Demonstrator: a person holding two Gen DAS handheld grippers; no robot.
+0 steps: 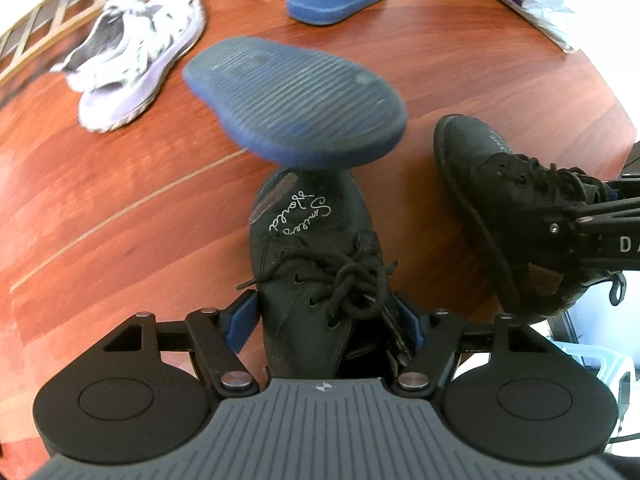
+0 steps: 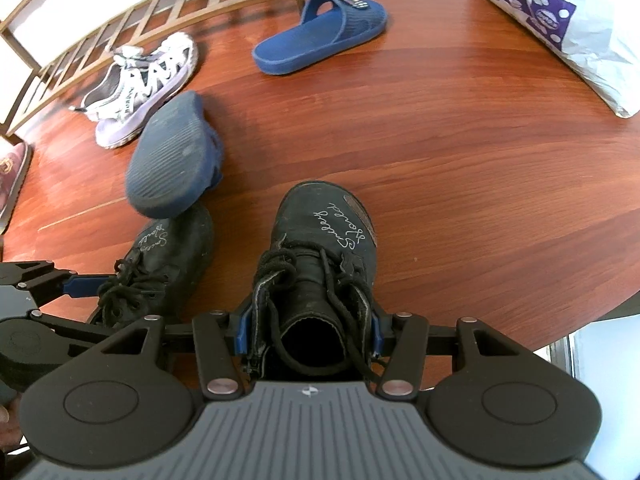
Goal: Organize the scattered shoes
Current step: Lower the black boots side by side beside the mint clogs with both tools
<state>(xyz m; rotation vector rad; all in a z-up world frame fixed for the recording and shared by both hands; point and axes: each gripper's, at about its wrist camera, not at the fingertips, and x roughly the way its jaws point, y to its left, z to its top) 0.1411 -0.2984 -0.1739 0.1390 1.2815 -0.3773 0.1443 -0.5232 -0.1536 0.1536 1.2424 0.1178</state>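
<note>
Two black lace-up boots standing side by side on wooden floor. Right boot [image 2: 320, 264] sitting clamped at ankle collar in right hand-held gripper [image 2: 308, 332]. Left hand-held gripper [image 1: 326, 320] straddling left boot [image 1: 312, 256], pads not visibly pressing. Leather looking soft, collar likely collapsing; laces dangling. Overturned blue slipper [image 1: 296, 100] resting on left toe.

slipper [image 2: 172, 152] overturned on boot [image 2: 168, 256] toe
</note>
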